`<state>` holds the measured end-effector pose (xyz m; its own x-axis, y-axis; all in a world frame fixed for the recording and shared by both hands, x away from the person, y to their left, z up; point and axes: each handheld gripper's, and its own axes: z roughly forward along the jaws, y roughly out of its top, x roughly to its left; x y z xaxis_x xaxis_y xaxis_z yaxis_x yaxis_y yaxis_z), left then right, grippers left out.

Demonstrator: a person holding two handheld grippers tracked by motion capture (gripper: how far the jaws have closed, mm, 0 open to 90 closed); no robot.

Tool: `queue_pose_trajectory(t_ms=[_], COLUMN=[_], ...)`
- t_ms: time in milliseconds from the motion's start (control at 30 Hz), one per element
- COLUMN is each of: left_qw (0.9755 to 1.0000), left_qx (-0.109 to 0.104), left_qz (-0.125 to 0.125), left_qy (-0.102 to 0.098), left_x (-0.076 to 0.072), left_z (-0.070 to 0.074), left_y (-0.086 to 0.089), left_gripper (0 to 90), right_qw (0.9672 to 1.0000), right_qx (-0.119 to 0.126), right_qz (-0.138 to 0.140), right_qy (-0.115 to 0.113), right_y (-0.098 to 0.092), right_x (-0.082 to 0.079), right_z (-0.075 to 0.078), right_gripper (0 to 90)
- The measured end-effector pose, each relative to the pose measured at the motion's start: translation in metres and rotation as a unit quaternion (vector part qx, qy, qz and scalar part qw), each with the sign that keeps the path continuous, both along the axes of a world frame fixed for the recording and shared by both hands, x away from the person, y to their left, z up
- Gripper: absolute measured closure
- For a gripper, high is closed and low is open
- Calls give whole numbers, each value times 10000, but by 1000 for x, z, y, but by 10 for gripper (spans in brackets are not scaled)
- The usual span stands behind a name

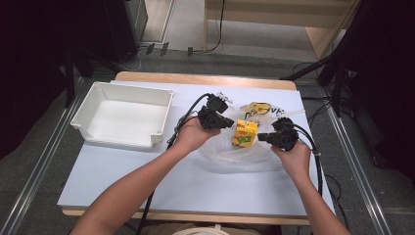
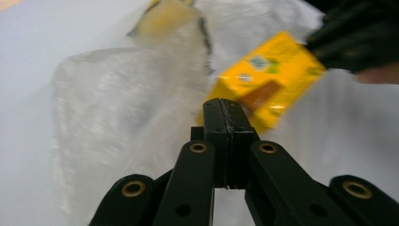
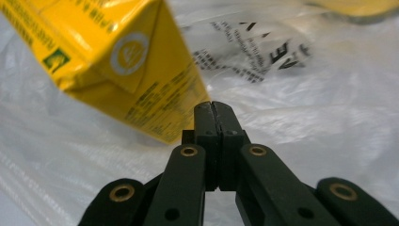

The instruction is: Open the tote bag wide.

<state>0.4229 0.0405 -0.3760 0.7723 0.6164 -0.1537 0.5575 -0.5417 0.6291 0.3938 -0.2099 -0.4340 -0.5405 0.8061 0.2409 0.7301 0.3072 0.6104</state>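
A yellow drink carton point(image 1: 244, 133) sits on a crumpled clear plastic bag point(image 1: 240, 156) at the middle right of the table. My left gripper point(image 1: 230, 122) is just left of the carton, with its jaws pressed together and nothing visible between them. From the right, my right gripper point(image 1: 260, 137) points at the carton, also shut. The left gripper view has the gripper point(image 2: 226, 106) in front of the blurred carton point(image 2: 266, 87) and bag point(image 2: 127, 103). In the right gripper view the gripper point(image 3: 211, 108) lies below the tilted carton point(image 3: 117, 56), over the bag point(image 3: 306, 94).
An empty white plastic bin point(image 1: 122, 115) stands at the back left of the table point(image 1: 147, 176). A second yellow item with black print point(image 1: 257, 108) lies in plastic behind the carton. Cables trail from both grippers toward the front edge.
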Motion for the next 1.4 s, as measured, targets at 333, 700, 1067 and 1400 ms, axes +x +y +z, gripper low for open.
queue_pose_trajectory(t_ms=[333,700,1067,1400], left_qw=[9987,9972,9935,9924], left_qx=[-98,170,106,24], left_qz=[419,650,1068,1197], left_qy=[283,335,369,285], left_x=[39,50,60,58], left_z=[-49,-74,-83,-85], left_y=[2,13,31,38], left_gripper=[900,900,900,900], right_qw=[9994,9993,9994,9991], right_qx=[-183,-214,-208,-284], right_qz=[145,150,181,300], right_qy=[270,271,205,95], right_y=[9,2,-19,-39], right_x=[-2,-16,-51,-75], right_z=[-25,-34,-35,-36], right_gripper=[900,900,900,900])
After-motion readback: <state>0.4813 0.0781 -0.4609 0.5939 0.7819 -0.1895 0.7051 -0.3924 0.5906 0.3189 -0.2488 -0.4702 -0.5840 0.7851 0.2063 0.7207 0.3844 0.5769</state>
